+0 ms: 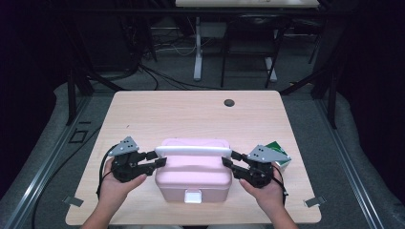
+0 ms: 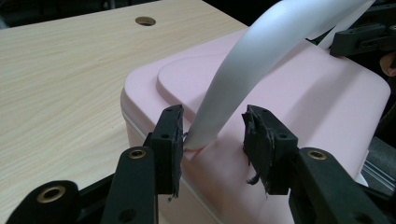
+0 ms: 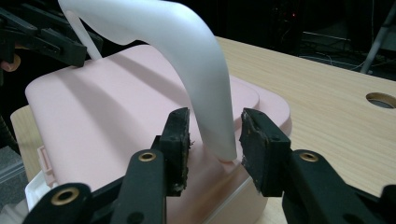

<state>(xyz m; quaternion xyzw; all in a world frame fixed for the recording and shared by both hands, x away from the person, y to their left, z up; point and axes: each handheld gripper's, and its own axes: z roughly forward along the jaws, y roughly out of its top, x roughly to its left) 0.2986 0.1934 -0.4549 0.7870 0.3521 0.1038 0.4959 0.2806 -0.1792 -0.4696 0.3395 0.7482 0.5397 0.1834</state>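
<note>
— What do we see from the high view?

— We see the left claw (image 1: 161, 159) at the left end of the white handle (image 1: 193, 150) and the right claw (image 1: 228, 160) at its right end, each held in a hand at the near edge. The handle stands raised across the pink box (image 1: 193, 179), which sits at the near middle of the tabletop (image 1: 157, 112). A white latch (image 1: 192, 196) shows on its front face. A green carton (image 1: 279, 153) lies just beyond the right hand.

— And the room?

— Dark, with a grey floor (image 1: 351, 157), cables and the legs of a second table (image 1: 198, 45) beyond; the tabletop has a round hole (image 1: 229, 102) near its far edge.

— The left gripper view?

— Our left claw (image 2: 212, 135) stands well open around the foot of the handle (image 2: 243, 70). The left pad (image 2: 170, 140) lies at the handle's edge – whether it touches we cannot tell – and the right pad (image 2: 261, 140) stands clear, so nothing is gripped. The box lid (image 2: 299, 107) is smooth, with a raised panel.

— The right gripper view?

— Our right claw (image 3: 212, 140) brackets the other foot of the handle (image 3: 201, 65) – partly open, pads close on both sides, a slim gap on the left, so no firm grip shows. The box (image 3: 107, 126) fills the left, pale wood (image 3: 336, 107) the right.
</note>
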